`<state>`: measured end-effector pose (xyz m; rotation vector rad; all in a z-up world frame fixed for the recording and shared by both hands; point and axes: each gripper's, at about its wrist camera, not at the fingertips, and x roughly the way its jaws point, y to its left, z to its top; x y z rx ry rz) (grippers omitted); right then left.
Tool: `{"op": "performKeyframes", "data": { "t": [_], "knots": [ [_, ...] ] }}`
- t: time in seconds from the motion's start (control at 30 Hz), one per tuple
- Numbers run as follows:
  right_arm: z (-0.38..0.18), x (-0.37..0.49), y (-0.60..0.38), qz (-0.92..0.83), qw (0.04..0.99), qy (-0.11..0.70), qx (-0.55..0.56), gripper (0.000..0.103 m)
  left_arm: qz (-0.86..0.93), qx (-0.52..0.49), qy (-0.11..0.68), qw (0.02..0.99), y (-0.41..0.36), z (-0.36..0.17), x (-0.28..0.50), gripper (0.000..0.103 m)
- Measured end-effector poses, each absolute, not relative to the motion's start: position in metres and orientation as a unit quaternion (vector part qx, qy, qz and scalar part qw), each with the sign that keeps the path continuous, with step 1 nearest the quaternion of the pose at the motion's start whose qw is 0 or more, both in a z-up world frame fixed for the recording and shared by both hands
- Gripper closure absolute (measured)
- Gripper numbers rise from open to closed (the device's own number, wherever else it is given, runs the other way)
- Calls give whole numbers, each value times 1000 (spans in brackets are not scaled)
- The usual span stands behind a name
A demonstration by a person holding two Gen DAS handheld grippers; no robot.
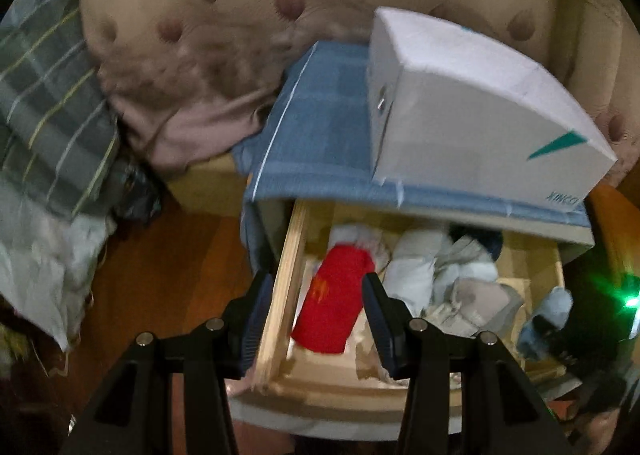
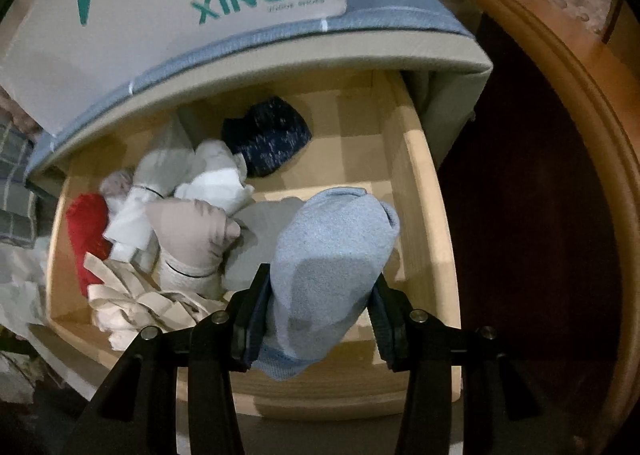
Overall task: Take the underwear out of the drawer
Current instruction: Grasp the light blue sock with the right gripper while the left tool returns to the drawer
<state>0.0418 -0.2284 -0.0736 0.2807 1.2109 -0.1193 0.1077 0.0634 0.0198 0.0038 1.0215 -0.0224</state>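
Right claw (image 2: 318, 309) clamped on a light blue rolled garment (image 2: 332, 255), held over the right half of the open drawer (image 2: 420, 191); both pads pressing its sides; left claw (image 1: 312, 319) about half open, nothing in it, hanging over the drawer's left wall, red roll (image 1: 334, 303) showing between the fingers below; rest of the underwear in the drawer: white and beige pile (image 2: 192, 215) mid-left, dark navy piece (image 2: 266, 141) at the back; white box (image 2: 160, 7) on a blue cloth (image 1: 320, 127) above the drawer; left view blurred.
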Motion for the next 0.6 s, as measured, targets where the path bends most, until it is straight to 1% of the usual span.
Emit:
{"op": "performKeyframes", "data": {
  "t": [0.23, 0.4, 0.53, 0.6],
  "knots": [
    [-53, 36, -226, -31, 837, 530, 133, 61, 5, 6, 499, 867, 62, -22, 89, 56],
    [-34, 36, -214, -12, 854, 514, 87, 61, 7, 28, 482, 876, 57, -32, 83, 56],
    [-14, 38, -211, 5, 861, 502, 83, 61, 4, 38, 482, 876, 53, -37, 82, 56],
    [6, 40, -213, 8, 870, 487, 81, 61, 4, 36, 481, 876, 54, -38, 83, 56]
  ]
}}
